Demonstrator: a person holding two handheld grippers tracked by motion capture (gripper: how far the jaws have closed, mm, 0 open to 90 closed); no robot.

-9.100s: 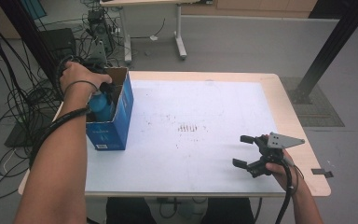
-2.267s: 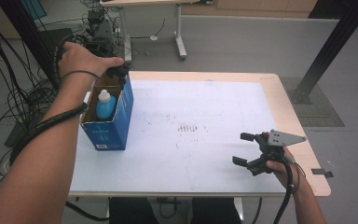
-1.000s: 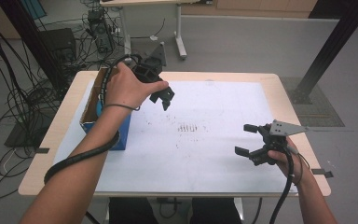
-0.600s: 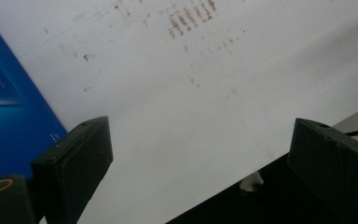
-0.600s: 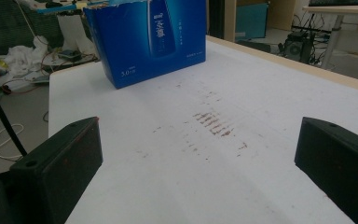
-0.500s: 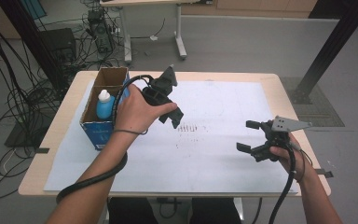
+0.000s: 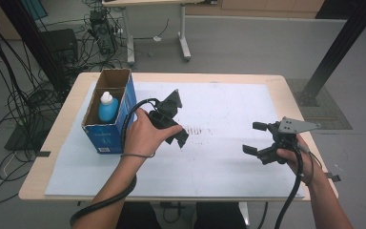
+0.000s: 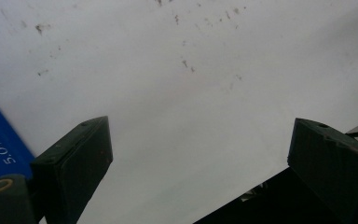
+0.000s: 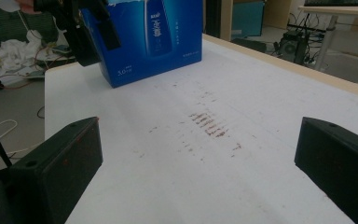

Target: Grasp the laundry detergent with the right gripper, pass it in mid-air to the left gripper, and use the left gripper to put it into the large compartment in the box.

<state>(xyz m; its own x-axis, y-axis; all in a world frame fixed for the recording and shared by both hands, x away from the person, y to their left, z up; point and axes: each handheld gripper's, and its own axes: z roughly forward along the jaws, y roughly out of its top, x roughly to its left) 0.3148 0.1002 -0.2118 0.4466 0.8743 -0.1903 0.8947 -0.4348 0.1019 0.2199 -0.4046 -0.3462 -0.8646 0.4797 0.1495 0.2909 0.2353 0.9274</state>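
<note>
A blue cardboard box (image 7: 106, 137) stands open-topped at the table's left, and a blue bottle with a white cap (image 7: 107, 107) stands upright inside it. To the right of the box, over the white sheet, my left gripper (image 7: 178, 119) is open and holds nothing. In the left gripper view its jaws (image 8: 196, 135) stand wide apart above bare sheet, with a corner of the box (image 8: 0, 150) at the left. My right gripper (image 7: 254, 138) is open and empty at the table's right. In the right gripper view it (image 9: 200, 140) faces the box (image 9: 154, 37) and the left gripper (image 9: 84, 28).
A white sheet (image 7: 228, 167) covers most of the wooden table (image 7: 38, 181); reddish-brown marks (image 9: 207, 123) stain its middle. Cables and a second desk's legs stand on the floor behind the table. A black post rises at the far right.
My left gripper has come out of the box and moved right and nearer, over the sheet. The bottle stays in the box. The right gripper has barely moved.
</note>
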